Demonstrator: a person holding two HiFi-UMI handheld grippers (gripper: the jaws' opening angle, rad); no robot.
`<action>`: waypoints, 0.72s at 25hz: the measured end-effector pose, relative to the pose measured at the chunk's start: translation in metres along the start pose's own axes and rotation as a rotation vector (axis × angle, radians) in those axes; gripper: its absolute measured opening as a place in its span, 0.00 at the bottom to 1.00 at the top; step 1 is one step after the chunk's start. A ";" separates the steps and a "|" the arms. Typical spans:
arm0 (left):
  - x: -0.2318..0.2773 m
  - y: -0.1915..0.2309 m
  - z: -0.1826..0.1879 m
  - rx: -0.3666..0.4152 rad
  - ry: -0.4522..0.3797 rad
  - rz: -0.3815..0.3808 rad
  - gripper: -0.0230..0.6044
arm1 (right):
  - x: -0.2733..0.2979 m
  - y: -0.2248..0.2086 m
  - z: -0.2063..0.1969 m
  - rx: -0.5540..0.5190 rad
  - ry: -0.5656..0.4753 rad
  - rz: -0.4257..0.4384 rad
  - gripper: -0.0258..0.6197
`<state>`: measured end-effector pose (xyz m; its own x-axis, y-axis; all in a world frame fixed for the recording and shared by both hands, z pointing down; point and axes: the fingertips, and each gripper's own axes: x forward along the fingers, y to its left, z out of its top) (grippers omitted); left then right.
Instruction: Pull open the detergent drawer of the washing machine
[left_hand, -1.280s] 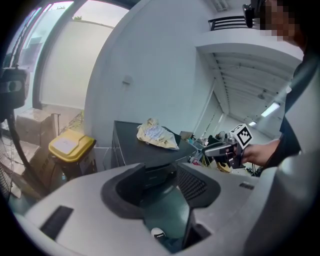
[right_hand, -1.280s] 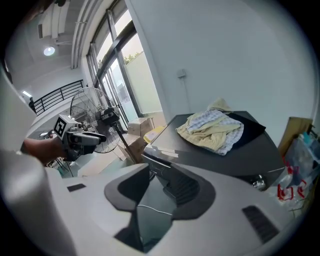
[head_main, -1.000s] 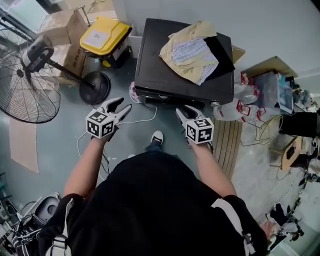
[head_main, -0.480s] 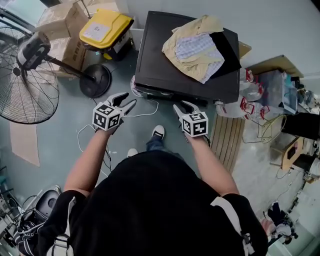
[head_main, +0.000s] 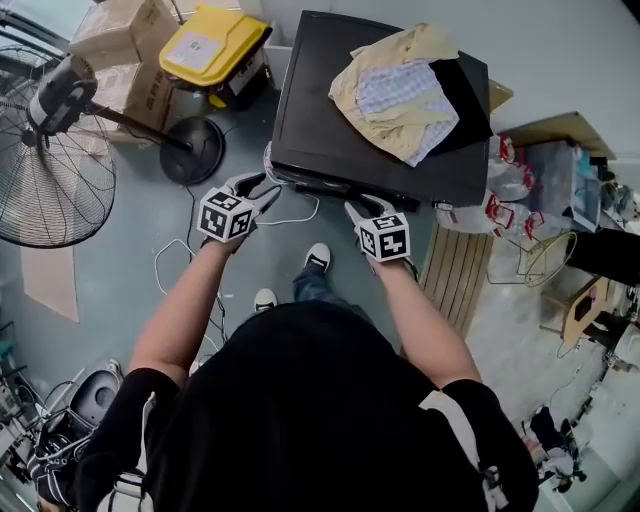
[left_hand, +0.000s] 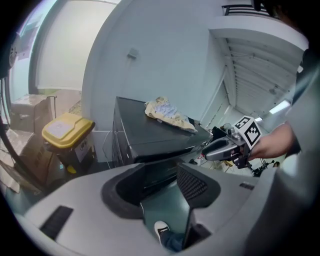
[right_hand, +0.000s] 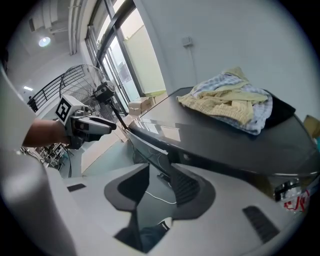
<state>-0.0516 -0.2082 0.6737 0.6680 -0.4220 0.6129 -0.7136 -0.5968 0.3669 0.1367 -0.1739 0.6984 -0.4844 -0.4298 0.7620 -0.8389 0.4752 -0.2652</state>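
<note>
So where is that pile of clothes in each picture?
Head view: the pile of clothes is near the top, a little right of the middle.
Left gripper view: the pile of clothes looks small, just above the middle.
Right gripper view: the pile of clothes looks big, on the right side.
Shared landmark: in every view it lies on top of the black washing machine.

L hand-held gripper, R hand-held gripper: jaws apart, empty

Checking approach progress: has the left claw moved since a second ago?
Yes: the left claw has shifted up-frame, closer to the black box-shaped washing machine.
</note>
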 end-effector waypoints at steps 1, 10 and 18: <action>0.004 0.001 -0.001 0.005 0.004 0.002 0.36 | 0.003 -0.001 0.000 -0.002 0.003 0.001 0.25; 0.024 0.017 -0.012 -0.011 0.013 0.051 0.38 | 0.022 -0.004 -0.004 -0.008 0.026 0.009 0.26; 0.035 0.025 -0.016 -0.005 0.033 0.076 0.38 | 0.032 -0.008 -0.003 0.002 0.015 0.010 0.26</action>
<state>-0.0494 -0.2271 0.7159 0.6048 -0.4433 0.6616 -0.7629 -0.5607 0.3218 0.1285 -0.1891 0.7273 -0.4891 -0.4138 0.7679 -0.8347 0.4777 -0.2742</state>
